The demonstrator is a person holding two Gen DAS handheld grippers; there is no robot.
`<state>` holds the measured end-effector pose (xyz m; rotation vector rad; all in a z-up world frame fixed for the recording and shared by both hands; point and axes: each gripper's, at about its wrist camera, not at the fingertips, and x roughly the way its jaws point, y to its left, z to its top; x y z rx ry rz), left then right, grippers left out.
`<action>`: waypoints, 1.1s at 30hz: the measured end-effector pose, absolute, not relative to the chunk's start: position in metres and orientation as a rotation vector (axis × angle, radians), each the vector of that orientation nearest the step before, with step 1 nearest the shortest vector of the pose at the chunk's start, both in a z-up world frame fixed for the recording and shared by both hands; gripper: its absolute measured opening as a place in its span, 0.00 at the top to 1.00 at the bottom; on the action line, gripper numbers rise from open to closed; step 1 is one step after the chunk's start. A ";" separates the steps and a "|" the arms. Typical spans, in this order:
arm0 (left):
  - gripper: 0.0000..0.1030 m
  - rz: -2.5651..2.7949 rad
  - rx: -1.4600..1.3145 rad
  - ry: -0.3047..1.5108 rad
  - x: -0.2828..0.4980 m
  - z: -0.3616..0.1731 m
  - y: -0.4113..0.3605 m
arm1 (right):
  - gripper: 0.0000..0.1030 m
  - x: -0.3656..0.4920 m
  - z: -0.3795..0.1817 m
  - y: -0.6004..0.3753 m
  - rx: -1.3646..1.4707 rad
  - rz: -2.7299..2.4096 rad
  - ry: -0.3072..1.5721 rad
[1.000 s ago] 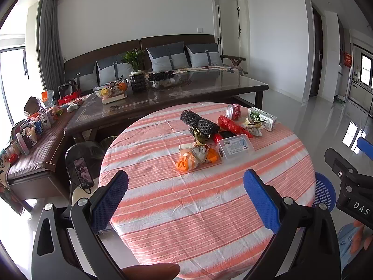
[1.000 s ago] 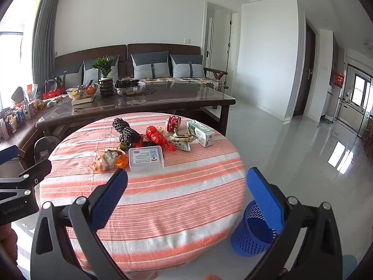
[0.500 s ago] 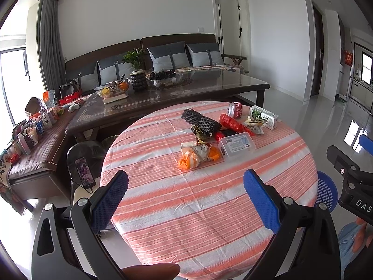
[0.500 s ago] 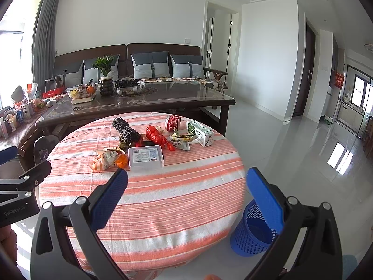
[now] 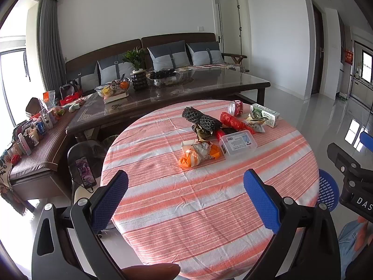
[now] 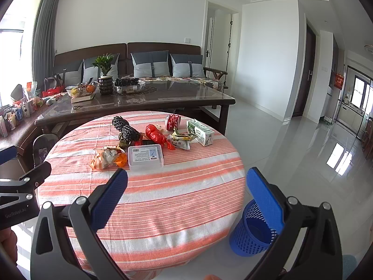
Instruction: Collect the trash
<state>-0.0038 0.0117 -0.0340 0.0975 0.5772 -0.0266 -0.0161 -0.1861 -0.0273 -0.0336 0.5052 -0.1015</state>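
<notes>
Orange-and-white striped cloth covers the round table point(image 6: 163, 200), and all the trash is seen still lying on it, so the collecting is judged not yet begun. Nothing is gripped: the left gripper point(image 5: 185, 198) is held spread wide with nothing between its blue pads, above the near edge of the tabletop, and the right gripper point(image 6: 186, 196) is likewise released and empty, over the near right edge.

From left to right across the far half of the tabletop, the litter is laid out as follows: a crumpled orange wrapper point(image 6: 106, 158) towards the left, with a black mesh net point(image 6: 124, 128) behind it; a clear plastic box point(image 6: 145, 156) with a printed label near the centre, touching the wrapper's right side; a red crinkled bag point(image 6: 156, 135) just behind the box; a red can point(image 6: 172, 121) lying on its side near the far edge; a flattened snack packet point(image 6: 180, 140); and a green-and-white carton point(image 6: 200, 131) at the far right edge.

The plastic box is closed, and what it holds cannot be told. On the floor beside the near right edge of the table stands a blue perforated bin point(image 6: 249, 238); only part of its inside is shown, and nothing is seen in it. Every item is judged still to be carried to it.
</notes>
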 end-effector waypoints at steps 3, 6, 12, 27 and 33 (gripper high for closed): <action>0.05 -0.025 0.098 0.580 -0.004 -0.034 0.011 | 0.04 -0.016 -0.028 -0.186 -0.036 -0.102 0.504; 0.05 -0.024 0.098 0.581 -0.005 -0.036 0.013 | 0.04 -0.016 -0.028 -0.186 -0.038 -0.103 0.505; 0.05 -0.023 0.100 0.584 -0.003 -0.036 0.011 | 0.04 -0.015 -0.031 -0.187 -0.042 -0.103 0.507; 0.05 -0.023 0.102 0.588 -0.002 -0.037 0.012 | 0.04 -0.015 -0.033 -0.186 -0.044 -0.102 0.509; 0.05 -0.023 0.101 0.589 -0.002 -0.039 0.014 | 0.04 -0.015 -0.032 -0.185 -0.045 -0.103 0.509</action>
